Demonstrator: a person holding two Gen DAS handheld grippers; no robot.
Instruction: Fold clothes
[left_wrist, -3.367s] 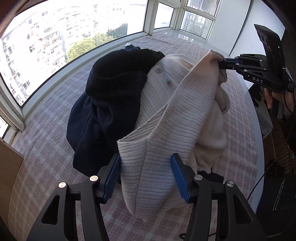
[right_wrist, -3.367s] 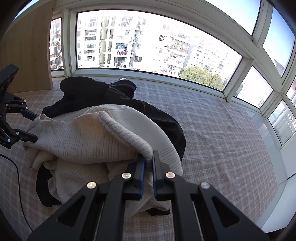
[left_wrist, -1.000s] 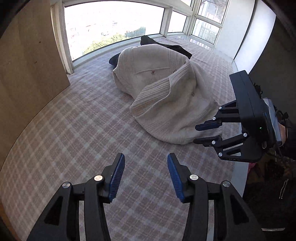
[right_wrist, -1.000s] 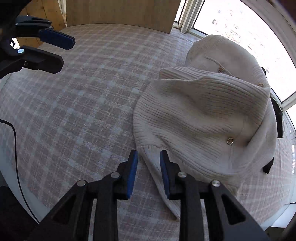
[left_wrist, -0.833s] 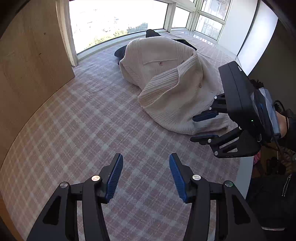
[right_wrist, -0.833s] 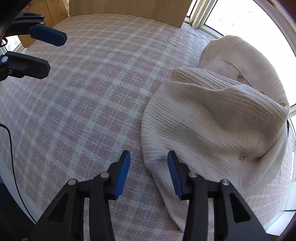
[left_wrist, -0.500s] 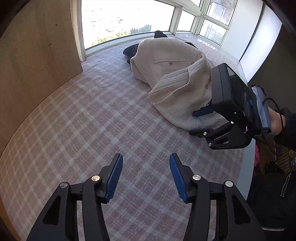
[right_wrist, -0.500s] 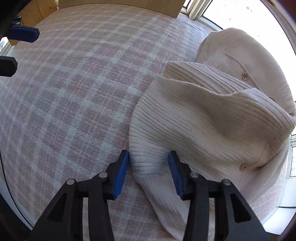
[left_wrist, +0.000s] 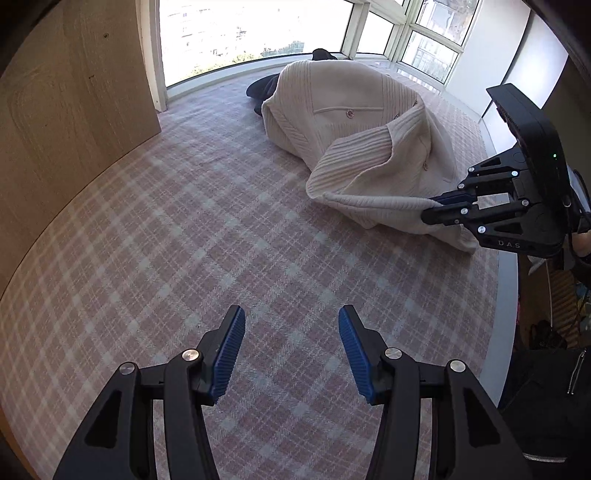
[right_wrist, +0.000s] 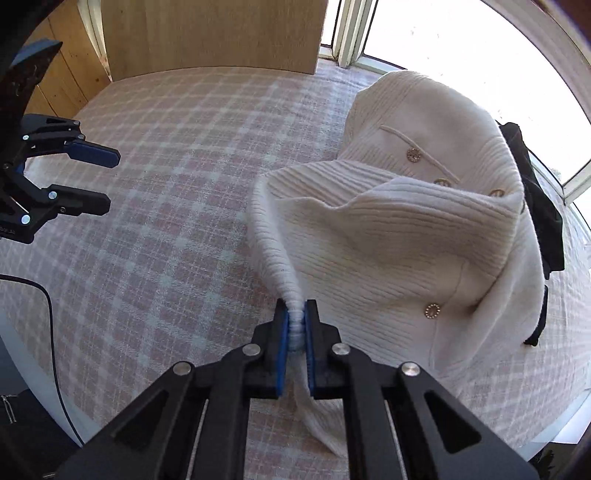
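The right gripper (right_wrist: 294, 325) has pinched the cream cardigan's (right_wrist: 406, 229) ribbed edge near the plaid surface's (left_wrist: 184, 240) front edge (still rumpled). The left gripper (left_wrist: 291, 354) gapes empty; spreading it flat likely needs a second hold.

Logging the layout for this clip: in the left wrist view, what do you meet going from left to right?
wooden panel → left gripper, open over the plaid cloth → cream cardigan → right gripper, shut on the cardigan's edge.

Bright daylight floods curved bay windows (left_wrist: 229, 33); pink plaid cloth (left_wrist: 184, 240) covers the surface; wooden panel (left_wrist: 74, 92) at left.
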